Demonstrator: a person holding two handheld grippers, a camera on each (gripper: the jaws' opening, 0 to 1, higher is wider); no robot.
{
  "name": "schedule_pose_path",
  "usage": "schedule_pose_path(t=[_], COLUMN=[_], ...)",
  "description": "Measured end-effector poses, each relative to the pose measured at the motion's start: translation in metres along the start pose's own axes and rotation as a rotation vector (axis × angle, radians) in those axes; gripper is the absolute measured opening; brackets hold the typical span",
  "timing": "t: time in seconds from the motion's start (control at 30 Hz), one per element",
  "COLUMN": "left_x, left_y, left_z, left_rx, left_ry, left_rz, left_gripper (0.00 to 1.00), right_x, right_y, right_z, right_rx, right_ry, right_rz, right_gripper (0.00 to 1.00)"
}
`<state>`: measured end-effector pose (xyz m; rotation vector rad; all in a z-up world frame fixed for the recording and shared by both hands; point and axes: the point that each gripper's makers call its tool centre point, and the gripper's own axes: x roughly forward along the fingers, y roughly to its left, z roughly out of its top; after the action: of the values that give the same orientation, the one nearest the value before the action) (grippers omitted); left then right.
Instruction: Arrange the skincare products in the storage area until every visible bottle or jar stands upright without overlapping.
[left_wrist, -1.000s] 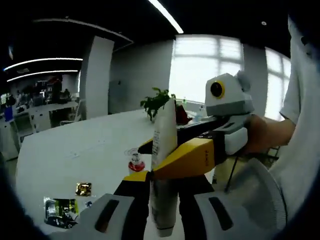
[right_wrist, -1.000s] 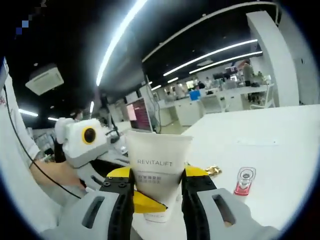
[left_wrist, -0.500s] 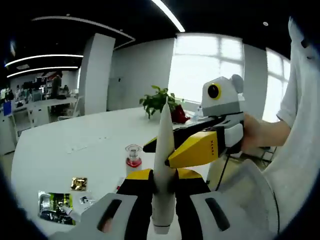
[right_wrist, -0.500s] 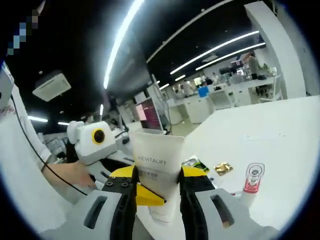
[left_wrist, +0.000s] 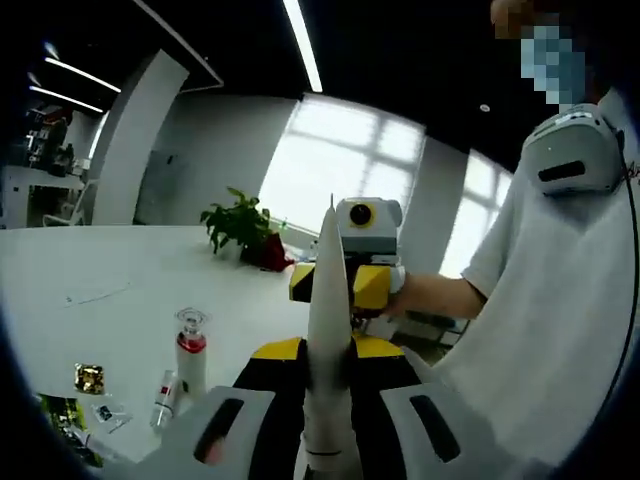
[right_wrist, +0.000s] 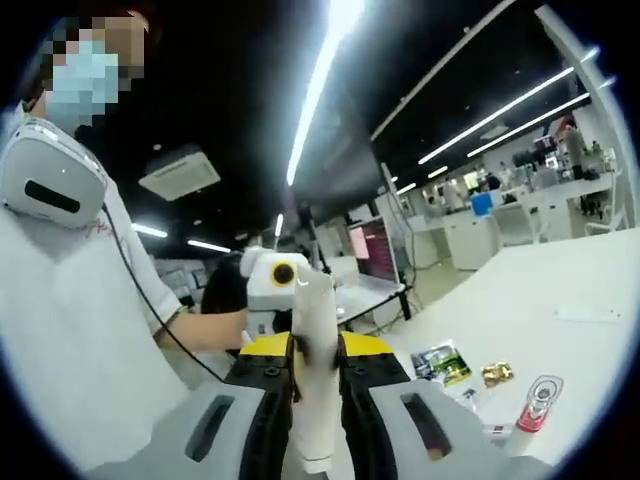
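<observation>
A white skincare tube (left_wrist: 330, 330) stands upright and edge-on between my left gripper's (left_wrist: 330, 400) jaws, which are shut on it. Farther up, the right gripper's yellow jaws flank the same tube. In the right gripper view the tube (right_wrist: 314, 370) sits pinched between my right gripper's (right_wrist: 314, 395) jaws, with the left gripper's body just behind it. A small red-capped bottle (left_wrist: 190, 345) (right_wrist: 535, 405) stands upright on the white table (left_wrist: 100, 280). A small tube (left_wrist: 163, 395) lies flat beside it.
A gold sachet (left_wrist: 88, 377) (right_wrist: 495, 373) and a green printed packet (left_wrist: 60, 420) (right_wrist: 440, 360) lie on the table. A potted plant (left_wrist: 240, 225) stands at the far edge. The person's white shirt (left_wrist: 560, 300) is close on the right.
The tube has turned from showing its printed face to edge-on in the right gripper view. Each gripper now looks smaller and farther off in the other's view. Both cameras have swung towards the person.
</observation>
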<state>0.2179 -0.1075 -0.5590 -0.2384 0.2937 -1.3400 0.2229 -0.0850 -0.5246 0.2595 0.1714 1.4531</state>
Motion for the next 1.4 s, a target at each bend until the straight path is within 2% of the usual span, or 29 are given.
schedule_pose_path(t=[0.27, 0.3, 0.37, 0.47, 0.63, 0.83, 1.07, 1.4], left_x=[0.005, 0.004, 0.012, 0.013, 0.015, 0.023, 0.028, 0.036], left_y=[-0.003, -0.002, -0.008, -0.006, 0.0, 0.013, 0.036, 0.061], left_z=[-0.012, -0.015, -0.02, -0.028, -0.044, -0.062, -0.087, -0.126], left_rx=[0.018, 0.023, 0.028, 0.045, 0.098, 0.137, 0.136, 0.167], left_ry=[0.039, 0.045, 0.056, 0.098, 0.192, 0.266, 0.296, 0.389], left_rz=[-0.037, -0.042, -0.042, -0.028, 0.01, 0.04, 0.061, 0.089], left_gripper=[0.12, 0.12, 0.13, 0.13, 0.14, 0.15, 0.15, 0.15], right_x=[0.001, 0.0, 0.0, 0.001, 0.0, -0.002, -0.006, -0.013], right_y=[0.01, 0.01, 0.013, 0.013, 0.005, -0.01, -0.028, -0.052], right_z=[-0.009, -0.011, -0.015, -0.023, -0.041, -0.06, -0.087, -0.127], right_rx=[-0.113, -0.152, -0.175, -0.204, -0.222, -0.226, -0.234, -0.198], right_ry=[0.093, 0.11, 0.126, 0.156, 0.211, 0.256, 0.31, 0.377], right_rz=[0.047, 0.049, 0.056, 0.057, 0.053, 0.034, 0.015, -0.026], right_gripper=[0.13, 0.12, 0.11, 0.1, 0.09, 0.1, 0.1, 0.1])
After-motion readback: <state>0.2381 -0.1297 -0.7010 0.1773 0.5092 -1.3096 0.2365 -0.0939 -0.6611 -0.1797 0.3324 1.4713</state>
